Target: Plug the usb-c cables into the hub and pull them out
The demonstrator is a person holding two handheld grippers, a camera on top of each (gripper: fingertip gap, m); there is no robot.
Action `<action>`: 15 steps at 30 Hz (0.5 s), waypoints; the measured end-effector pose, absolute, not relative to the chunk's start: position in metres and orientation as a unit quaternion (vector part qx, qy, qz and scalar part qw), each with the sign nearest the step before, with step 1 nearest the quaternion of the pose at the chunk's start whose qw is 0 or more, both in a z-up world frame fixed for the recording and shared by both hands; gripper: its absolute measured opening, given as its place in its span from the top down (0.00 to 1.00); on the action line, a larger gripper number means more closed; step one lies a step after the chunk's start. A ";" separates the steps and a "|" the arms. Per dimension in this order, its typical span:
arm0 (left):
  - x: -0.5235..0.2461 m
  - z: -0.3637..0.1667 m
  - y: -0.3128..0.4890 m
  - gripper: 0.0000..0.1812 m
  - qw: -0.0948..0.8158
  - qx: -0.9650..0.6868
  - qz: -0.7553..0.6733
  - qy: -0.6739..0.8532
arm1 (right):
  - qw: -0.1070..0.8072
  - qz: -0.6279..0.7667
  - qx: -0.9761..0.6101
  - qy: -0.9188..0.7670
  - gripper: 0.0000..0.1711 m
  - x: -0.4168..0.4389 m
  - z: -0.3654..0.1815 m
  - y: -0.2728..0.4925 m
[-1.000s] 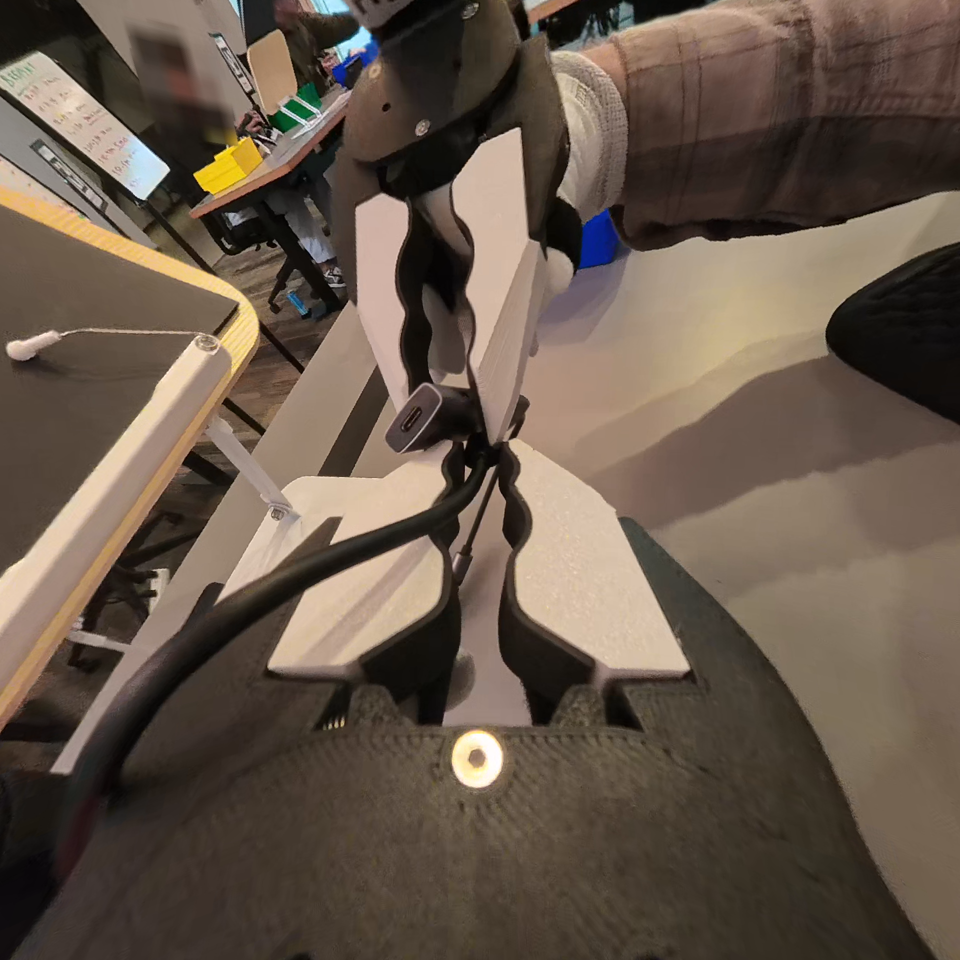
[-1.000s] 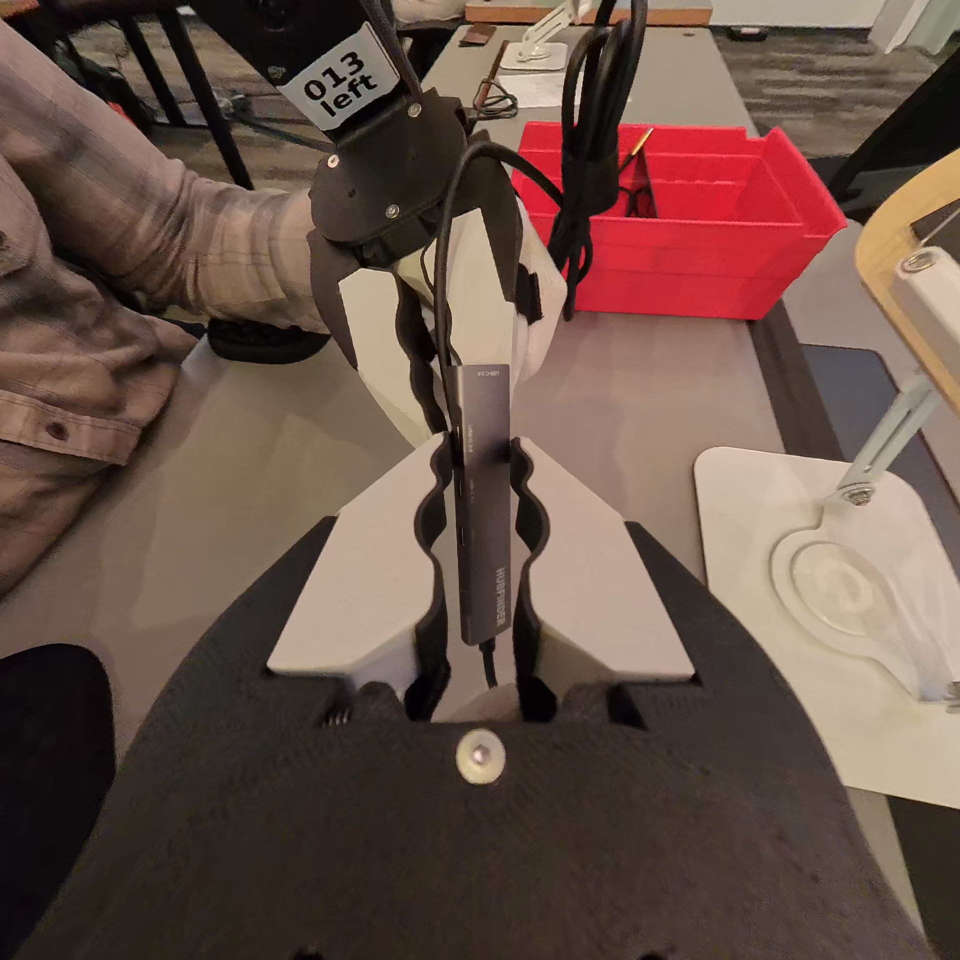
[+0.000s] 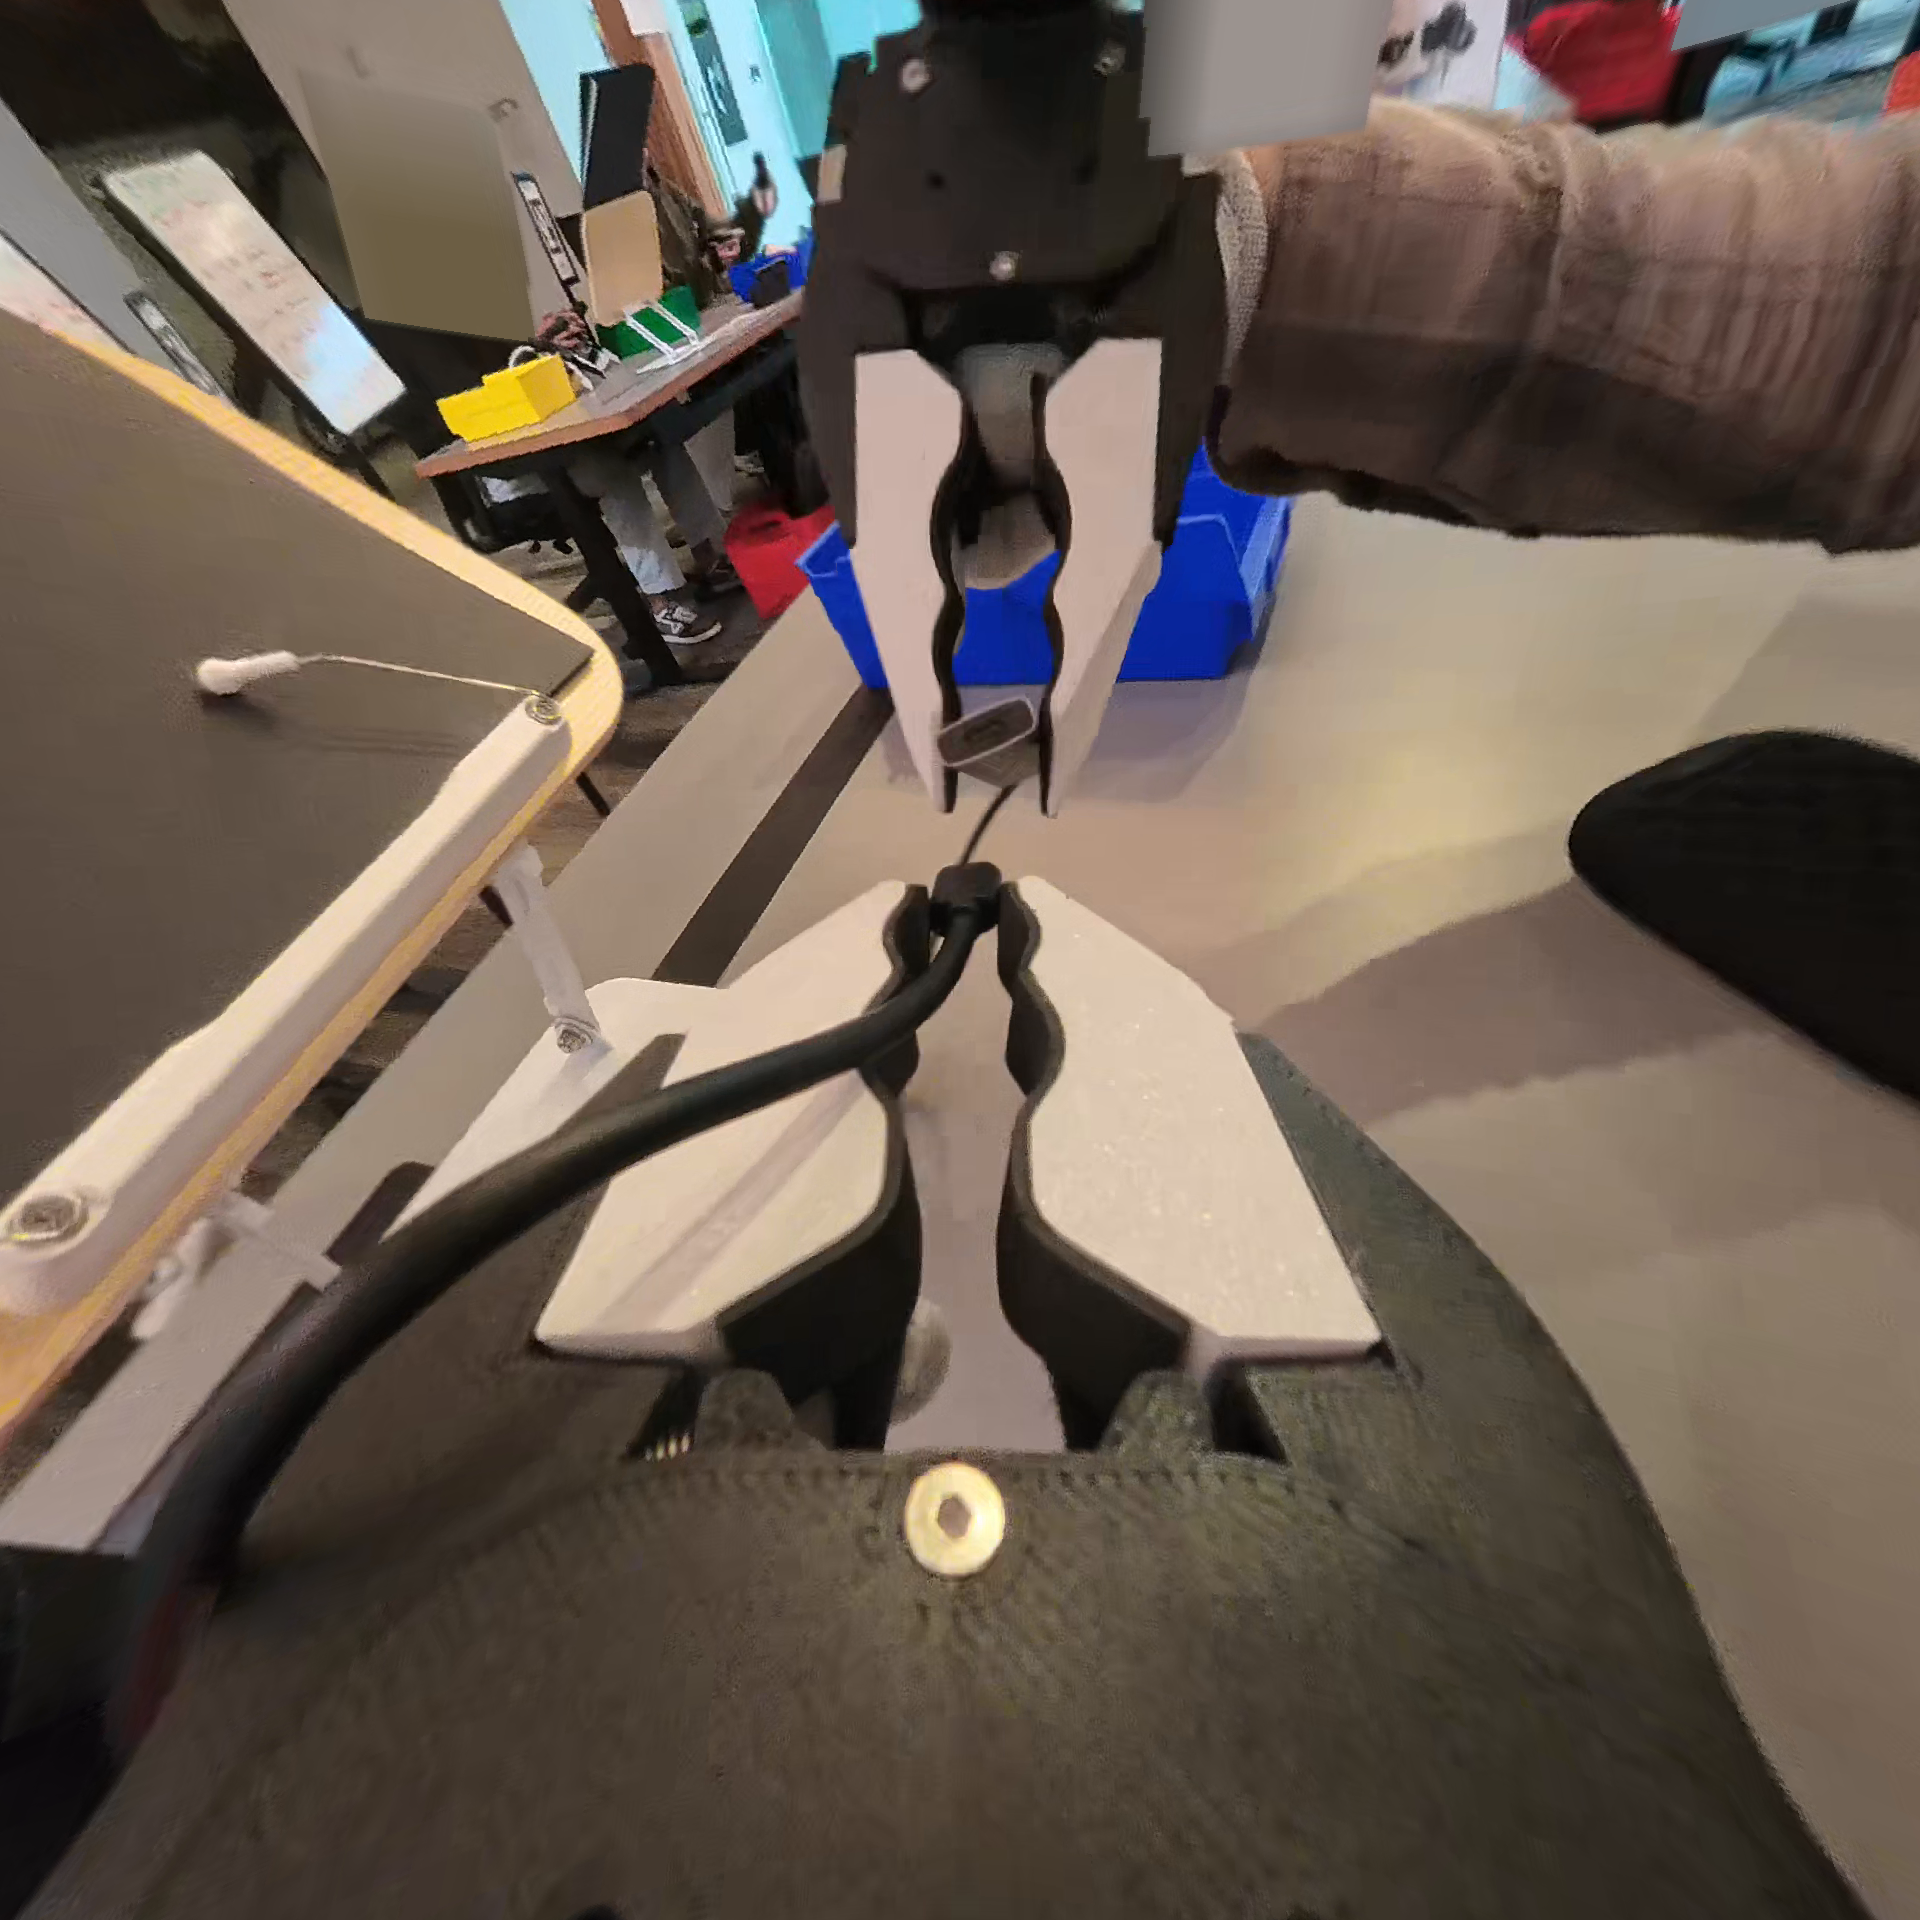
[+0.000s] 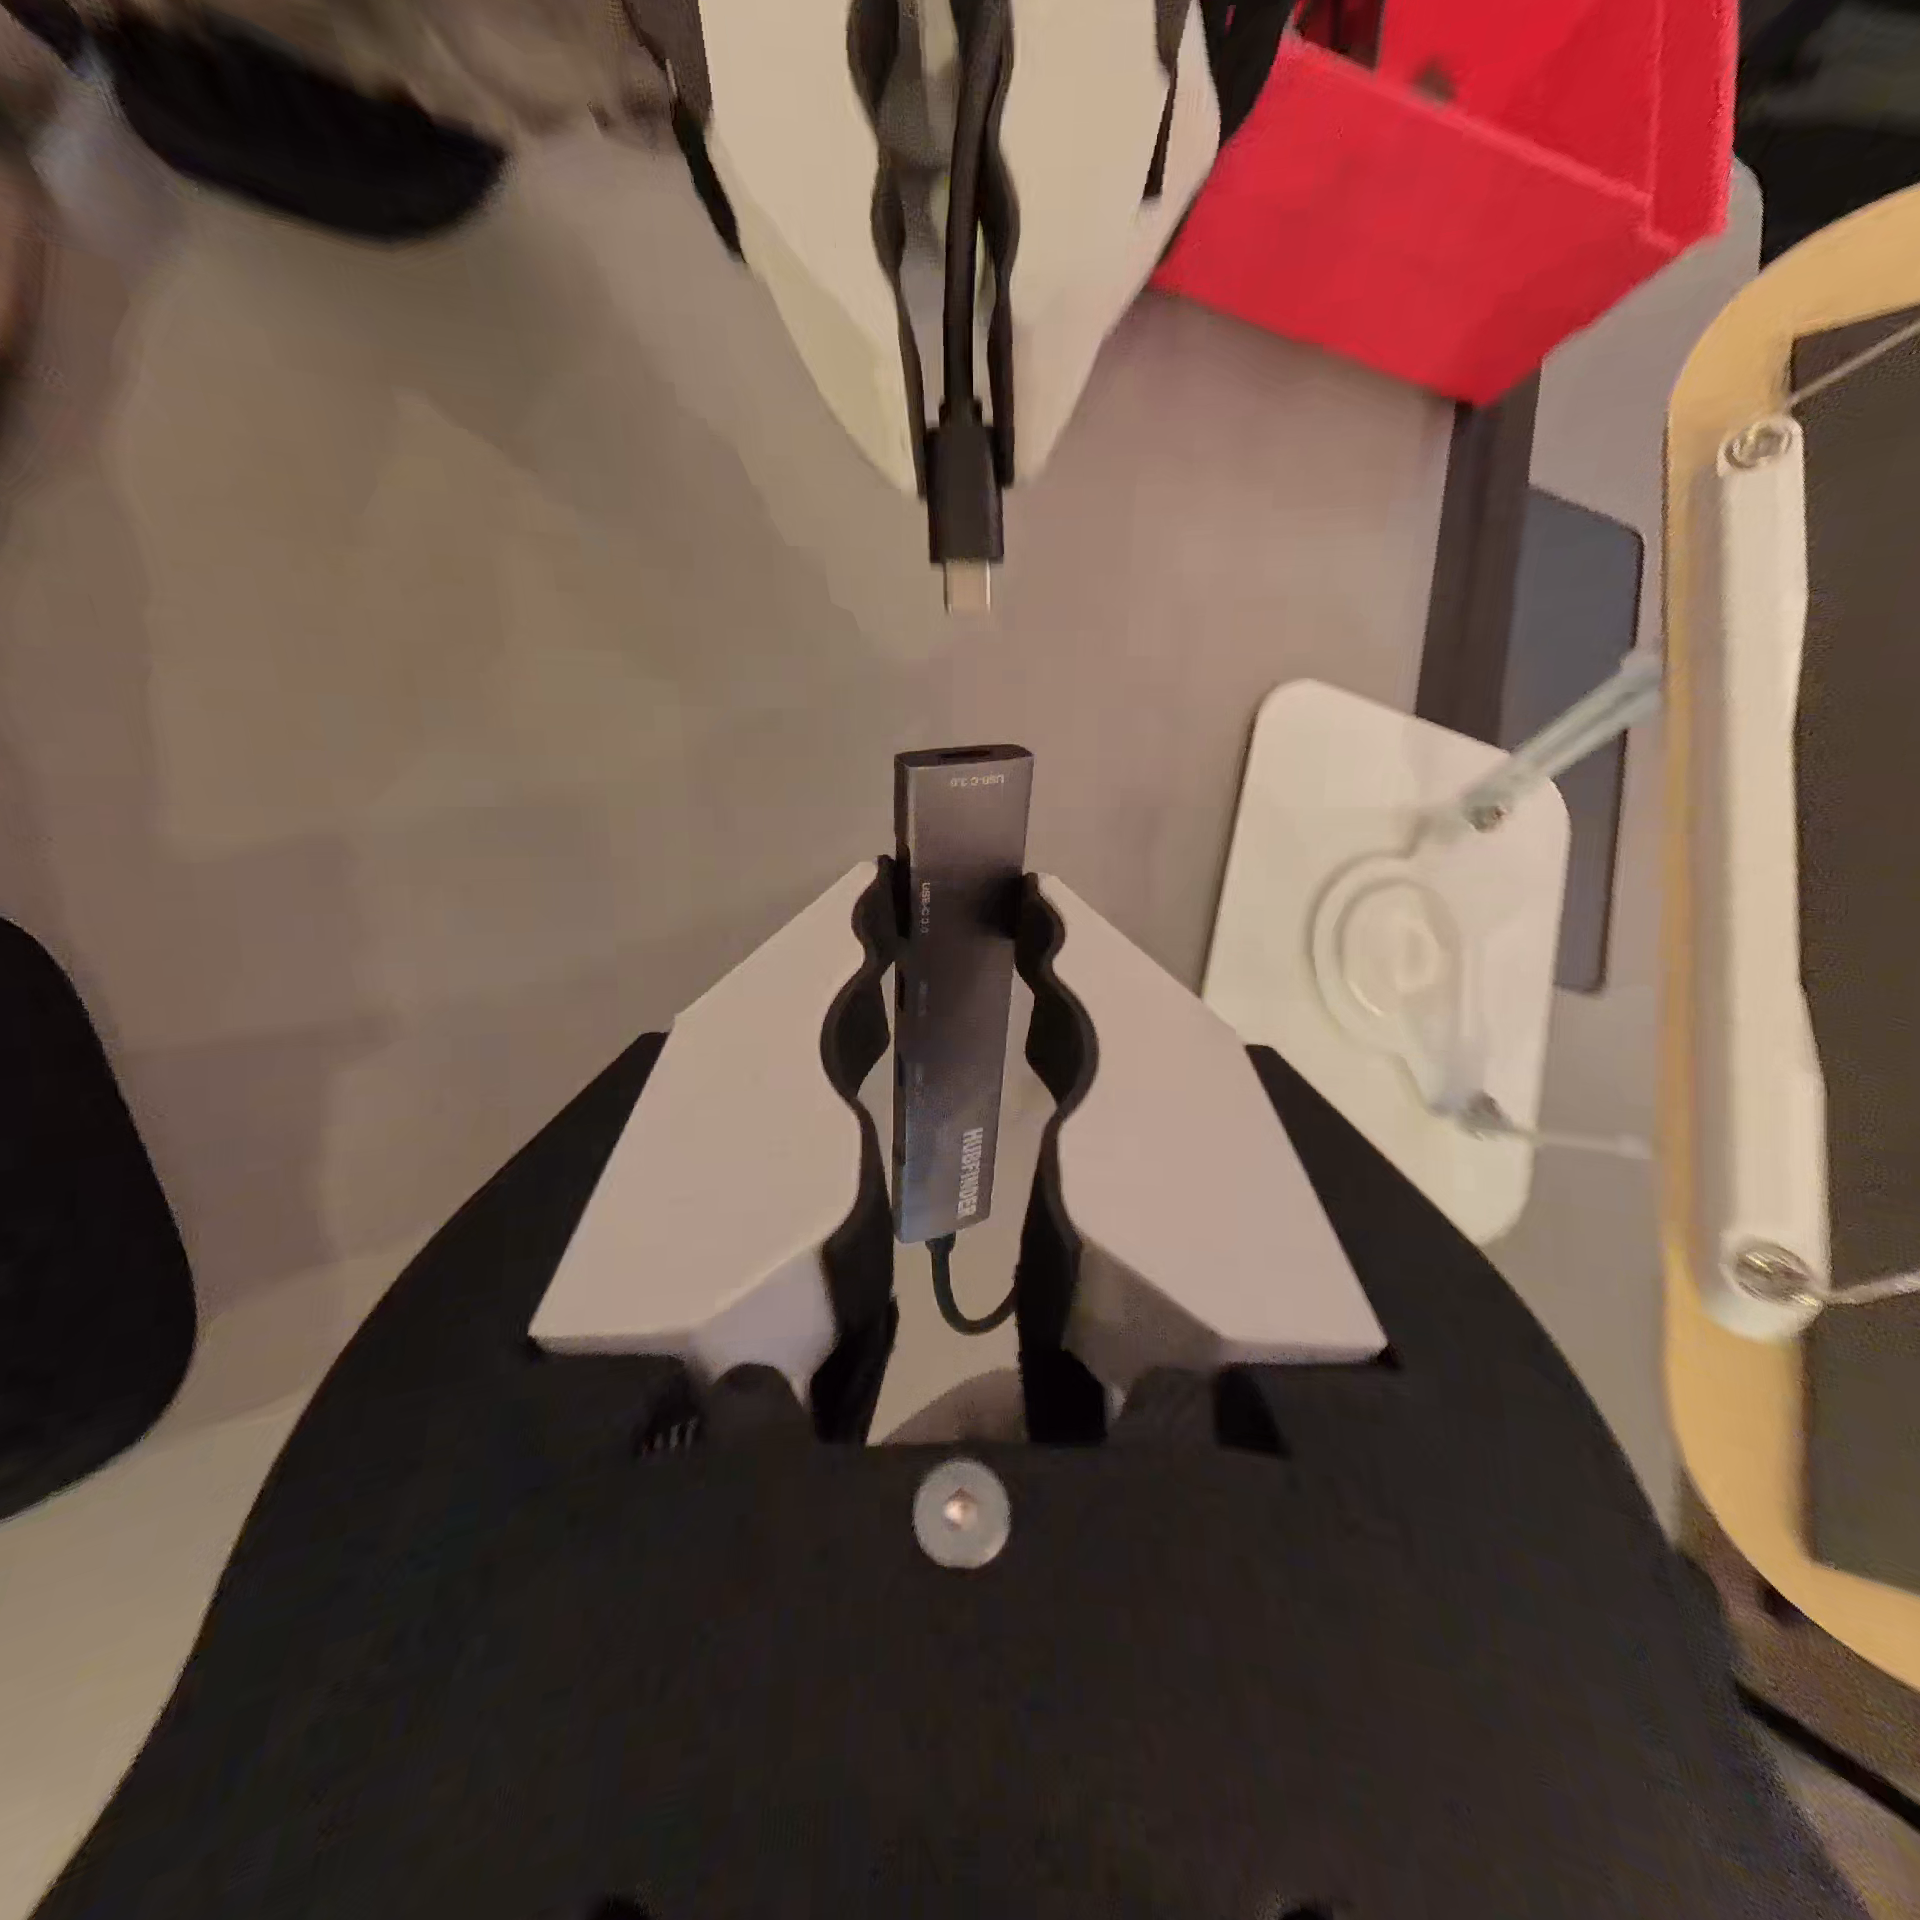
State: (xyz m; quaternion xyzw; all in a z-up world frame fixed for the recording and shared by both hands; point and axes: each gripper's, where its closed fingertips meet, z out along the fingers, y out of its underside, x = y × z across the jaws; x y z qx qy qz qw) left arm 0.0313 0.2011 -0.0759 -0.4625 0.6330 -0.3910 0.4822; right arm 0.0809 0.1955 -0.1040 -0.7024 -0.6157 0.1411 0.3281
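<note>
Right wrist view, bottom centre: right gripper (image 4: 958, 894) fingers clenched on the hub (image 4: 954, 997), a slim grey bar held lengthwise between the fingers, its far end sticking out past the tips with the end port facing away; a thin black lead curls out of its near end, low between the fingers. Just above frame centre, the usb-c cable (image 4: 966, 520) plug hangs in the air with its metal tip pointing at the hub's end port, lined up with it but apart, clear gap between. Top centre: left gripper (image 4: 964, 457) fingers clamped on the black plug body, cable running back up between them. Grey table (image 4: 468, 675) under both. Upper right: red bin (image 4: 1475, 218) on the table. Right edge: a white base plate (image 4: 1299, 831) with a wood-edged board above it. Left wrist view gives the same from the other side: near, lower centre, the left gripper's (image 3: 961, 896) fingers grip the plug at their tips, the thick black cable (image 3: 644, 1122) arcing off to lower left over the left finger. Beyond, centre, the right gripper (image 3: 992, 790) points back at the camera with the hub's (image 3: 987, 732) open end port visible between its fingertips, a thin lead hanging below it. Behind it a blue bin (image 3: 1195, 613) on the table; upper right, a plaid sleeve (image 3: 1558, 332) on the arm holding the right gripper. View is motion-blurred at the edges.
</note>
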 end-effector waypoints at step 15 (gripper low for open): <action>0.046 -0.067 0.202 0.93 0.442 -0.530 -0.469 0.550 | 0.214 -0.018 -0.707 -0.674 0.89 0.100 -0.102 0.206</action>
